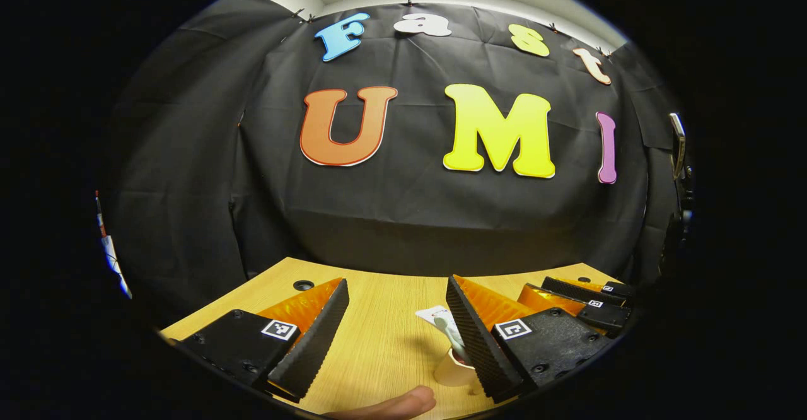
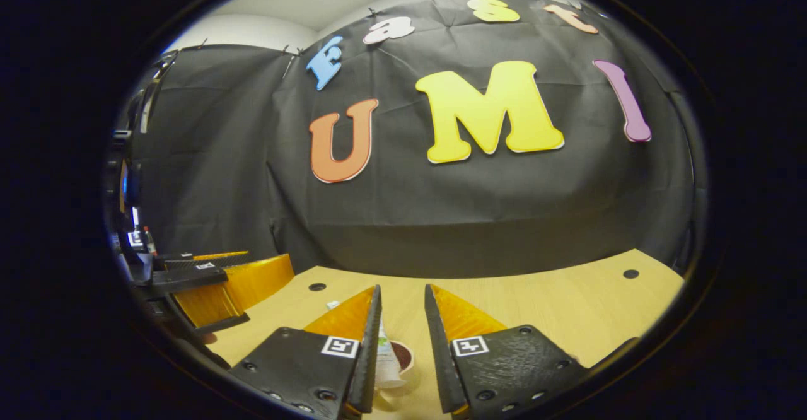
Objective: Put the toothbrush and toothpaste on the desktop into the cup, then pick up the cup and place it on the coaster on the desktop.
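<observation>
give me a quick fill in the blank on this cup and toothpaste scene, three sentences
1. The toothpaste stands inside the ____.
2. The cup rests on the wooden ____.
3. The right gripper has its fingers set apart, so it is ____.

Missing words: cup; table; open

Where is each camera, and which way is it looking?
Left gripper view: rides on the left gripper, looking forward over the desk to the booth wall; its open fingers, a fingertip and the right gripper show.
Right gripper view: rides on the right gripper, facing the same wall; its fingers stand apart, with the left gripper off to the side.
Both see the cup holding a tube.
</observation>
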Available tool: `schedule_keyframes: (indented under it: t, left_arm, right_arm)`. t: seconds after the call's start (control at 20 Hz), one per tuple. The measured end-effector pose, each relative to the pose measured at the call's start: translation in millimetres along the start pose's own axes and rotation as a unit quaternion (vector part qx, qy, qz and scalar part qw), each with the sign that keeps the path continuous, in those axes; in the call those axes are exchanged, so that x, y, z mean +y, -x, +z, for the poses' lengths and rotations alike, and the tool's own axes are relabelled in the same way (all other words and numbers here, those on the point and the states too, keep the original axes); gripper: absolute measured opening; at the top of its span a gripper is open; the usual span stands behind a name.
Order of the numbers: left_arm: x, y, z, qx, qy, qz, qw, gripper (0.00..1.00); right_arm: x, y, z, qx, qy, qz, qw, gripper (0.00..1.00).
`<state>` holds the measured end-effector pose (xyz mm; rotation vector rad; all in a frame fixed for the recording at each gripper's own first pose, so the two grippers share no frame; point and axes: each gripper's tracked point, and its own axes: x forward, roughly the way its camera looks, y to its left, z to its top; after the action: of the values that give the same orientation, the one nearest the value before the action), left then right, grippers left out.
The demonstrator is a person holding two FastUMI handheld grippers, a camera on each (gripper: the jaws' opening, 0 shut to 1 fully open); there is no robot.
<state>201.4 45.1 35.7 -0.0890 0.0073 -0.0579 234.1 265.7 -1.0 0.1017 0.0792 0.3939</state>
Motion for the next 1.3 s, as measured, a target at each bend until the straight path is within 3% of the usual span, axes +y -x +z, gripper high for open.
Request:
schedule_keyframes:
  t: [0.25, 0.4, 0.5, 0.8, 0.85, 1.15, 1.2, 1.25, 1.3]
  left_arm:
    - [4, -2, -1, 0.003, 0.002, 0.004, 1.0, 0.98]
    - [7, -4, -5, 0.009, 0.004, 0.007, 1.0, 0.98]
    - [9, -5, -6, 0.012, 0.006, 0.01, 1.0, 0.98]
    - [16, -4, -7, 0.013, 0.015, 0.015, 1.0, 0.98]
    - [14, -4, -8, 0.015, 0.017, 0.014, 1.0, 0.98]
    - [17, -6, -13, 0.027, 0.028, 0.015, 0.999, 0.98]
    - [18, -6, -13, 0.028, 0.029, 0.016, 0.999, 1.0]
    - [19, -6, -14, 0.028, 0.031, 0.017, 0.999, 0.98]
    - [18, -7, -14, 0.028, 0.032, 0.016, 0.999, 0.98]
  right_arm:
    - [6, -5, -21, 0.046, 0.006, 0.028, 0.999, 0.55]
    - [17, -13, -46, 0.133, -0.009, 0.062, 0.989, 0.6]
    - [16, -21, -54, 0.186, -0.026, 0.066, 0.98, 0.57]
    - [22, -32, -62, 0.23, 0.032, 0.068, 0.97, 0.6]
    - [24, -34, -65, 0.238, 0.036, 0.069, 0.968, 0.57]
    - [33, -44, -78, 0.287, 0.046, 0.076, 0.954, 0.6]
    - [33, -44, -82, 0.3, 0.043, 0.075, 0.95, 0.57]
    - [33, -42, -85, 0.307, 0.035, 0.076, 0.948, 0.43]
    - [32, -45, -86, 0.31, 0.031, 0.076, 0.947, 0.41]
